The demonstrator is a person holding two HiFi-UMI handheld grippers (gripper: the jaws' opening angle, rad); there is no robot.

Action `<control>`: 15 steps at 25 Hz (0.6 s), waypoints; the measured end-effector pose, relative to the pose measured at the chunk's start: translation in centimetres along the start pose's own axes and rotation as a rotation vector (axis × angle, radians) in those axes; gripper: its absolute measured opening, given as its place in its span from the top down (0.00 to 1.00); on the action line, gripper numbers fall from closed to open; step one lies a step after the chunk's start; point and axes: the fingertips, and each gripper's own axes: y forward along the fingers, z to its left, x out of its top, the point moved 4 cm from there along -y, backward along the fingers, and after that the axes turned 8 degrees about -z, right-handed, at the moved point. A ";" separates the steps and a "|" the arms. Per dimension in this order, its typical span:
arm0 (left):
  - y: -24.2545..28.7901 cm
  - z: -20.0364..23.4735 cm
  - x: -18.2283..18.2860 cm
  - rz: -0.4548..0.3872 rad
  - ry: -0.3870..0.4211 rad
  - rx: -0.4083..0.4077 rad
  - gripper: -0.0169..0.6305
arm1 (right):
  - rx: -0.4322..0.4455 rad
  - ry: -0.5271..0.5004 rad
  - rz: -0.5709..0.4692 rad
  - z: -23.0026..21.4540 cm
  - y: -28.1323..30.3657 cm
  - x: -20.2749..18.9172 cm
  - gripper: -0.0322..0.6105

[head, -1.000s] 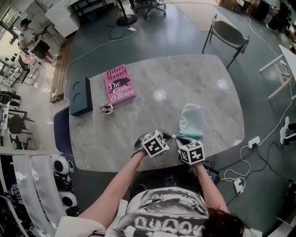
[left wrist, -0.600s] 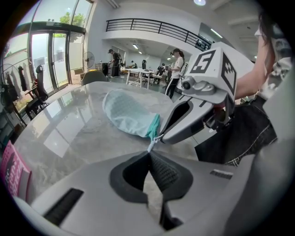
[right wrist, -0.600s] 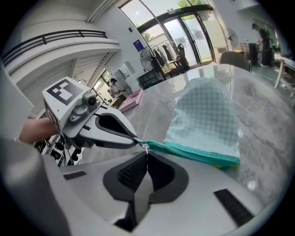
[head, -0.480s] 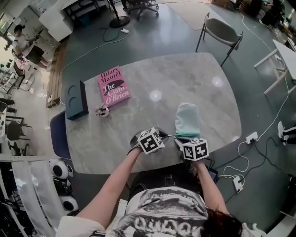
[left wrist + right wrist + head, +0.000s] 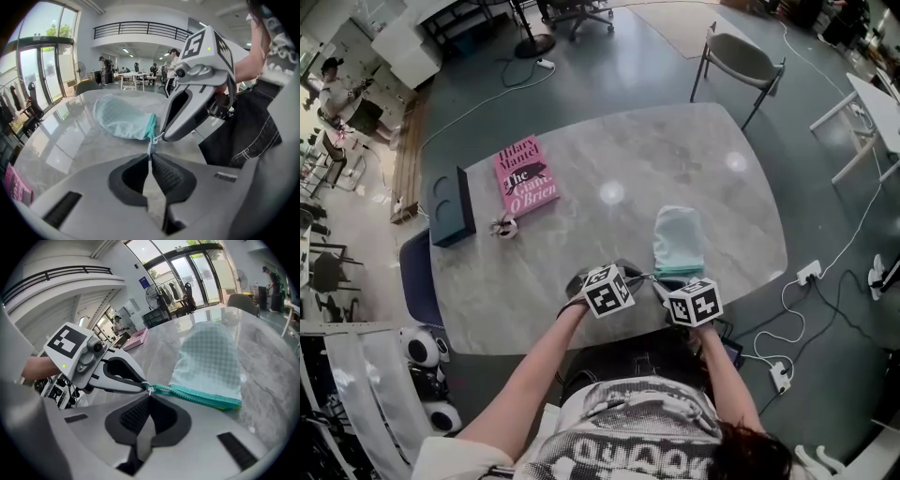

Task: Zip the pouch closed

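Pouch, mint check with teal zipper, lies flat right of the pink book; your left gripper is clamped tight on its pull tab, your right gripper on the zipper's end.

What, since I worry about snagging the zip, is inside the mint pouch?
Nothing of the inside shows: the pouch lies flat on the table, its checked fabric and teal zipper covering any contents. Whether it is empty cannot be told.

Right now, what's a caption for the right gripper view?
Left gripper and right gripper pinch one zipper end of the mint pouch.
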 end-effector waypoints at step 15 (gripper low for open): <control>0.0 -0.3 0.8 0.059 0.082 -0.064 0.95 | -0.031 0.024 -0.002 -1.3 -0.8 -0.3 0.95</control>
